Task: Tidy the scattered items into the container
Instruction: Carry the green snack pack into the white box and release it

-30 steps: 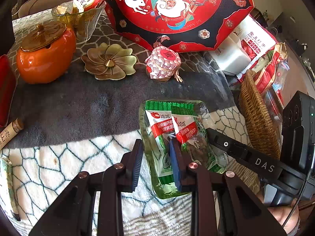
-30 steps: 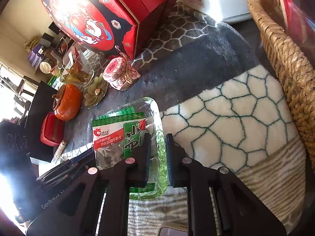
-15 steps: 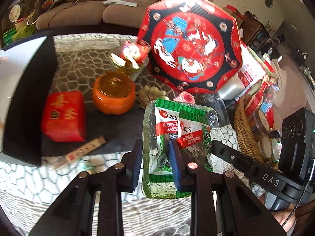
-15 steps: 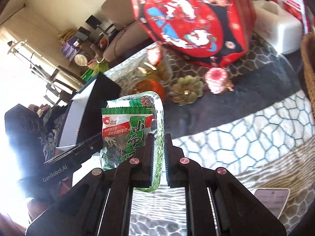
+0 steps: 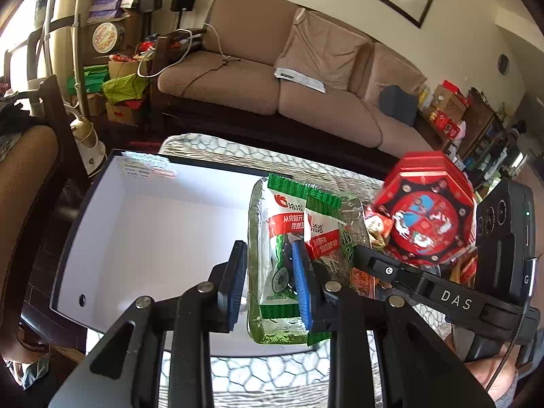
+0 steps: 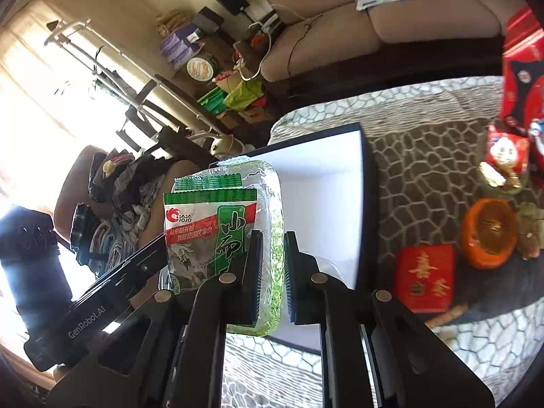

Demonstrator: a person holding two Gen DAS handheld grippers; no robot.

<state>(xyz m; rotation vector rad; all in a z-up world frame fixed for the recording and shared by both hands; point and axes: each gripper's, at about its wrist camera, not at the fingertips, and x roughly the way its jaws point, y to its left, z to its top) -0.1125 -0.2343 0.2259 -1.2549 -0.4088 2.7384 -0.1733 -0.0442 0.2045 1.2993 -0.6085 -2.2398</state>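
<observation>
Since a second ago we have lifted the green-tinted clear glass tray (image 5: 268, 326), with its two green-and-red foil snack packets (image 5: 289, 217), off the patterned blanket and swung it away from the wicker basket side; it now hangs in the air over the near edge of the large open box with black walls and white inside (image 5: 163, 224). The red octagonal gift box (image 5: 428, 217), which filled the top of the left view before, now sits off to the right.

Both tools are clenched on the tray. The left tool (image 5: 268, 282) grips one long rim, one blue pad outside and the other inside against the packets. The right tool (image 6: 272, 272) pinches the opposite rim, its jaws almost together on the thin glass wall.

We judge the tray stiff, fairly heavy for its size, smooth and breakable, so a hold on the rims at both sides suits it. The packets are light, slick and loose, and would likely slide out if the tray tips. In the right view the small red box with gold characters (image 6: 425, 275) and the orange round lidded jar (image 6: 489, 234) lie on the bench beside the container.

Both tools point forward and down, side by side, the tray held between them.
</observation>
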